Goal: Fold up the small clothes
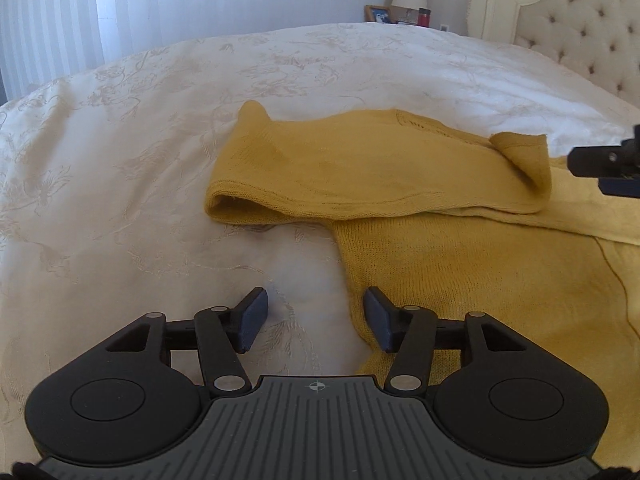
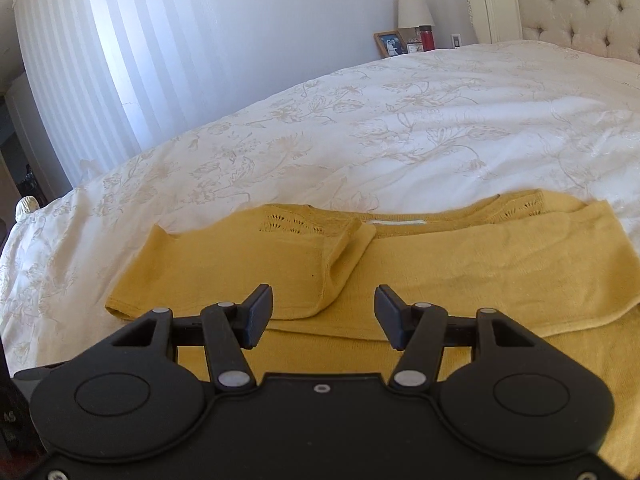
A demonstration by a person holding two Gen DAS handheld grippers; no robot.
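A mustard-yellow knit top point(image 1: 460, 264) lies flat on the white bedspread point(image 1: 120, 168). Its left sleeve point(image 1: 360, 168) is folded across the body. In the right wrist view the top point(image 2: 460, 264) shows its neckline at the far side and both sleeves folded inward, the left one point(image 2: 240, 272) and the right one point(image 2: 560, 248). My left gripper point(image 1: 316, 316) is open and empty, just above the bed at the top's left side edge. My right gripper point(image 2: 323, 316) is open and empty, hovering over the top's middle; part of it shows at the right edge of the left wrist view point(image 1: 608, 164).
A tufted cream headboard point(image 1: 580, 20) stands at the far right. A nightstand behind the bed carries a lamp point(image 2: 414, 8), a picture frame point(image 2: 389, 44) and a red bottle point(image 2: 427, 38). A white curtain point(image 2: 100, 80) hangs at the left. The bedspread point(image 2: 400, 120) stretches beyond the top.
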